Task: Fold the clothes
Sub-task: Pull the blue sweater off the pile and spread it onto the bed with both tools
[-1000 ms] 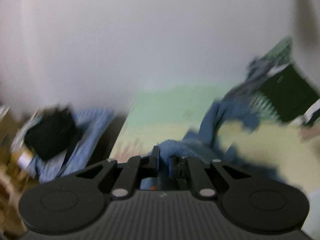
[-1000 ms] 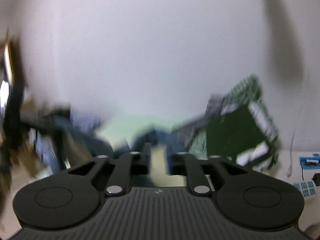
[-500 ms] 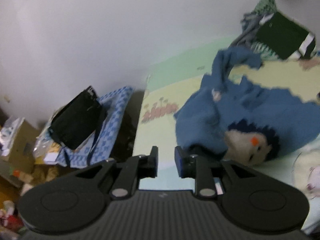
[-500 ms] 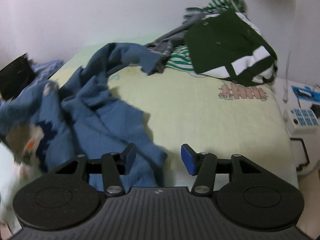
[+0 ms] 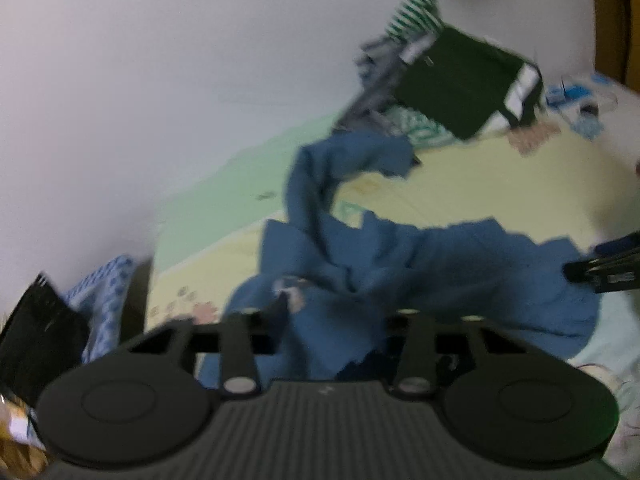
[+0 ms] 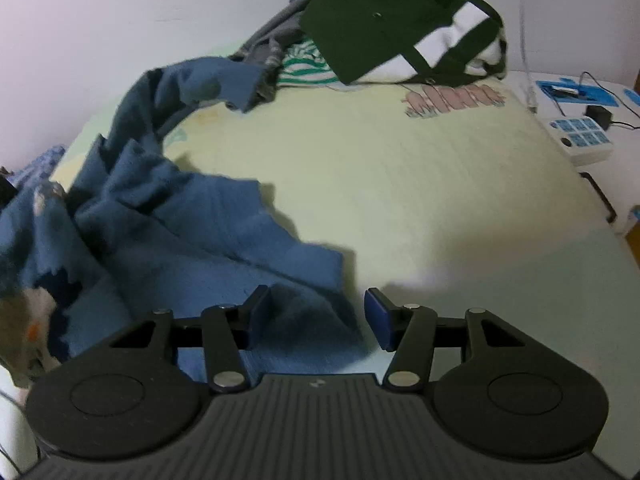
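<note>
Pale yellow-green bedding (image 6: 420, 184) lies bare right of centre, bounded by a white wall behind. Across its left half sprawls a crumpled, fuzzy blue sweater (image 6: 192, 224), one sleeve reaching a dark green garment (image 6: 384, 12). Both the right gripper (image 6: 316, 312) and the left gripper (image 5: 340, 320) are spread wide, straddling sweater cloth without clamping.

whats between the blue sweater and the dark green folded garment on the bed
Right wrist view: mostly bare yellow-green sheet between blue sweater and dark green garment.
</note>
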Available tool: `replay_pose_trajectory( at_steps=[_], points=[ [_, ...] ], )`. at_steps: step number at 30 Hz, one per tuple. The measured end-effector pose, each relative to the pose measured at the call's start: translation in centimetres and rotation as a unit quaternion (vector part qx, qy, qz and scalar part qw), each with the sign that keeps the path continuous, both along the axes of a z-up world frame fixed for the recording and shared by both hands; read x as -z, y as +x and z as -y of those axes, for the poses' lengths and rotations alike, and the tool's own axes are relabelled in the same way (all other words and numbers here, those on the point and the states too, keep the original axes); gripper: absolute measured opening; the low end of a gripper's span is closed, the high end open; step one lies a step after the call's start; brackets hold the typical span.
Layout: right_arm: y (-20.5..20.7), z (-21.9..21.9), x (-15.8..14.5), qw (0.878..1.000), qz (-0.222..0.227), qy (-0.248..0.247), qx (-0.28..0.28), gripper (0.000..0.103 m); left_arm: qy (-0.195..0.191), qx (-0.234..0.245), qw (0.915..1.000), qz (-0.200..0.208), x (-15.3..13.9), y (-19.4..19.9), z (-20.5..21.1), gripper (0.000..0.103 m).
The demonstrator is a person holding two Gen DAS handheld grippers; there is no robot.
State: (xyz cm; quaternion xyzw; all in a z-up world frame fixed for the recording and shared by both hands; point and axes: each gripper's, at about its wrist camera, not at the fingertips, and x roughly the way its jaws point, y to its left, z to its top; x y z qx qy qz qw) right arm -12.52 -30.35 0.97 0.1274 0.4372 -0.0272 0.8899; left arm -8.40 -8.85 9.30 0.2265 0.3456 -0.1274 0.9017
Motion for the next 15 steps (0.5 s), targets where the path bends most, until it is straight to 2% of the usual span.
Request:
replay_pose_trajectory(
  at_steps=[4, 7, 8, 9, 11, 14, 15],
  points=[
    [-1.0, -0.5, 0.2, 1.000, 0.009, 0.002, -0.015, 0.057, -0.006, 0.028, 0.9988, -0.039, 3.7, 1.8, 2.2, 0.028],
    [-1.8, -0.9, 0.2, 0.999, 0.018, 0.003, -0.031, 0.058, 0.018, 0.043, 0.9979, -0.044, 6.1, 1.9, 3.4, 0.033],
    [-1.9, -1.1, 0.2, 0.999, 0.020, -0.001, -0.041, 0.050, 0.026, 0.041, 0.9973, -0.055, 6.9, 1.9, 3.6, 0.033],
    [-1.8, -1.5, 0.3, 0.998, 0.023, -0.016, -0.059, 0.035, 0.029, 0.032, 0.9966, -0.070, 7.6, 2.1, 3.3, 0.033],
    [-1.6, -1.8, 0.1, 0.994, 0.027, -0.044, -0.092, 0.028, 0.025, 0.007, 0.9958, -0.088, 8.7, 2.0, 2.5, 0.033],
    [-1.4, -1.0, -1.3, 0.990, 0.051, -0.035, -0.125, 0.028, 0.002, -0.031, 0.9955, -0.089, 8.1, 0.7, 0.9, 0.028],
    [-1.2, -0.9, -1.9, 0.987, 0.064, -0.034, -0.141, 0.033, -0.003, -0.045, 0.9948, -0.091, 7.8, 0.2, 0.3, 0.028]
  ],
)
